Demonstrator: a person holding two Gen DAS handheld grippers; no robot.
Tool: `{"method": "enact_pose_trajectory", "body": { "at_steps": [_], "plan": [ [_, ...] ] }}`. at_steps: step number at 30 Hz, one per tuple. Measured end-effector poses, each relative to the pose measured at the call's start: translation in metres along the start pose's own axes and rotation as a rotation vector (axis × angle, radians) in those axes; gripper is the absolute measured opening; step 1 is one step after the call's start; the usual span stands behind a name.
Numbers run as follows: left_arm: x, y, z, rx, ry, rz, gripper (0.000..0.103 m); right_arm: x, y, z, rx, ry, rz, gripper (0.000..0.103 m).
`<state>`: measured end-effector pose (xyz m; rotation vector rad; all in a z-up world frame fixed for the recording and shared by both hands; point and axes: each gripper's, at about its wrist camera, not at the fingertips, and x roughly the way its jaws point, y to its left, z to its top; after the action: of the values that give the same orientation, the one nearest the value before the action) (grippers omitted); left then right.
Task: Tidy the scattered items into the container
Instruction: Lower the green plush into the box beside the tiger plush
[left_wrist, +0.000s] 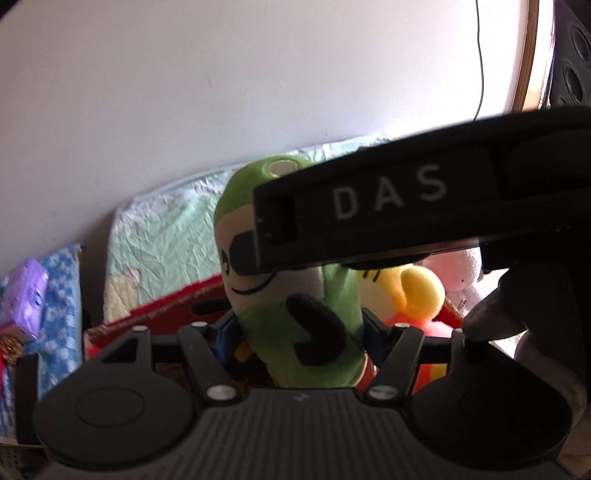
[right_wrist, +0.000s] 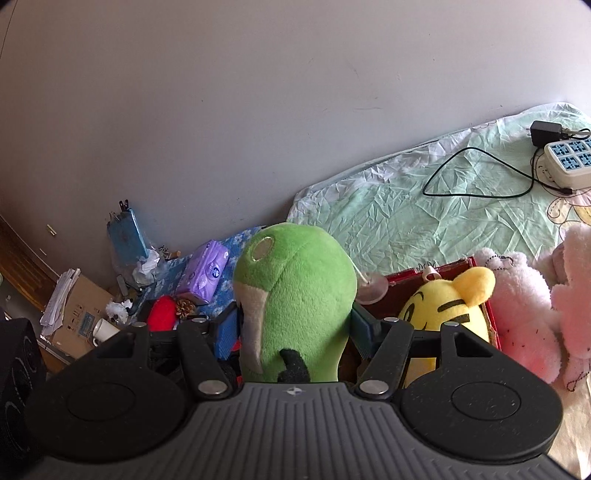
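Green plush toy (right_wrist: 295, 302), upright at centre frame in both wrist views, above the red box (right_wrist: 480, 288). The right gripper (right_wrist: 293, 328) is clamped on its body, blue pads (right_wrist: 226, 332) pressed to both sides. The left gripper (left_wrist: 295, 332) also flanks the toy (left_wrist: 295, 295), jaws closed against its lower body. A yellow plush (right_wrist: 447, 310) lies in the box at right of centre; a pink plush (right_wrist: 524, 306) sits at right edge, beside the box. A black "DAS" bar (left_wrist: 406, 206) crosses the upper right of the left view.
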<state>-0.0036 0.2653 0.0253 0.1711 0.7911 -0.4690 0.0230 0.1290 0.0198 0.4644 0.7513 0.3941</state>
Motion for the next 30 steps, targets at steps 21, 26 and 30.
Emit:
{"method": "enact_pose_trajectory", "body": {
  "at_steps": [21, 26, 30],
  "plan": [
    [0.064, 0.001, -0.024, 0.019, 0.217, -0.088, 0.067, 0.051, -0.001, -0.036, -0.171, 0.1, -0.177, 0.064],
    [0.066, 0.004, -0.025, -0.003, 0.235, -0.154, 0.071, 0.053, 0.005, -0.033, -0.195, 0.16, -0.211, 0.064],
    [0.083, 0.01, -0.024, -0.058, 0.291, -0.18, 0.072, 0.066, 0.003, -0.029, -0.208, 0.206, -0.225, 0.066]
  ]
}}
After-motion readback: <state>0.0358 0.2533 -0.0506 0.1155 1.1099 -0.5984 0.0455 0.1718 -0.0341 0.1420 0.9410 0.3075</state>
